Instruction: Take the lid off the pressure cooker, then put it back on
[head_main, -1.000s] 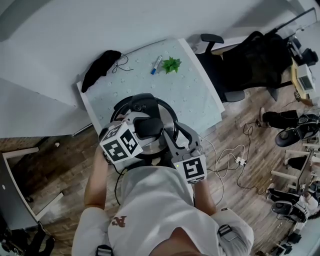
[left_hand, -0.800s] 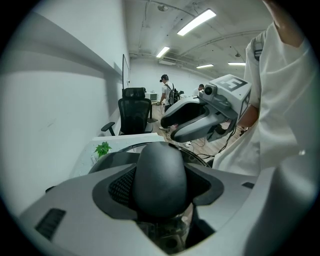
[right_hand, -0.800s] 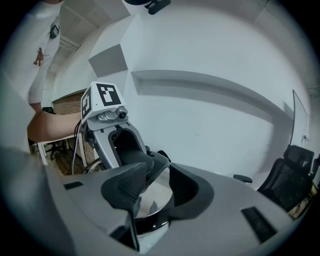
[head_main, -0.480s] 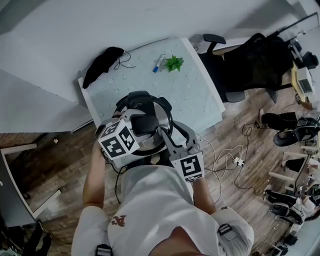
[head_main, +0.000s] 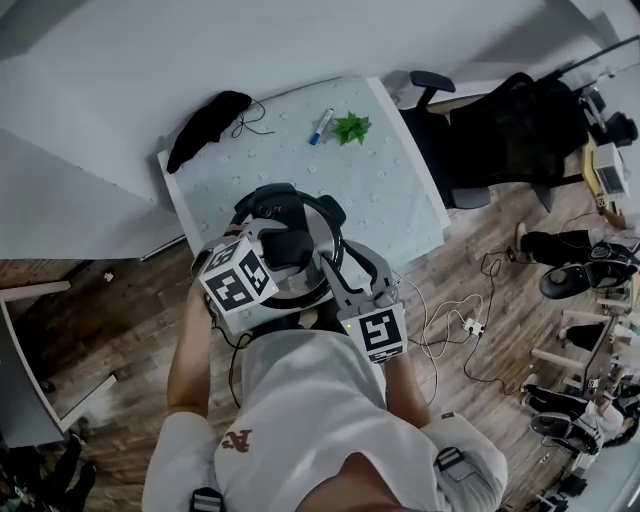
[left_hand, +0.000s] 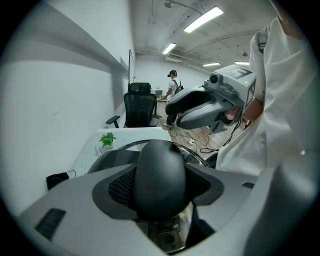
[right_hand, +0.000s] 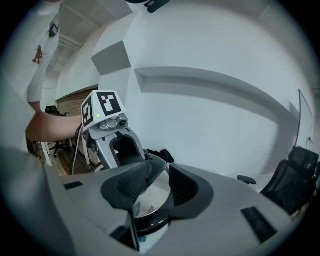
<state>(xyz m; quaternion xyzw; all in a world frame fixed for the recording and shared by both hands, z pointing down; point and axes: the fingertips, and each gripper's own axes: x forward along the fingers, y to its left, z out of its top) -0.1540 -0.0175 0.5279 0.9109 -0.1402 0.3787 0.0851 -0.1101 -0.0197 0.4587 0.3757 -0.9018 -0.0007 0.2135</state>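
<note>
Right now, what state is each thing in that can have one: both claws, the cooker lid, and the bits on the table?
Left claw: shut on the lid handle.
Right claw: jaws apart, at the lid's edge.
Lid: looks seated, not visibly raised.
Pen: lying flat on the table.
Plant: upright.

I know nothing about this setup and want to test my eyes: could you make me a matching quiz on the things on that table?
1 pen
2 plant sprig
3 black bundle
4 lid knob

A far left corner of the table
B clamped in the left tongs
C blue, beside the plant sprig
D green, nearest the office chair

Pairs: 1-C, 2-D, 3-A, 4-B
</note>
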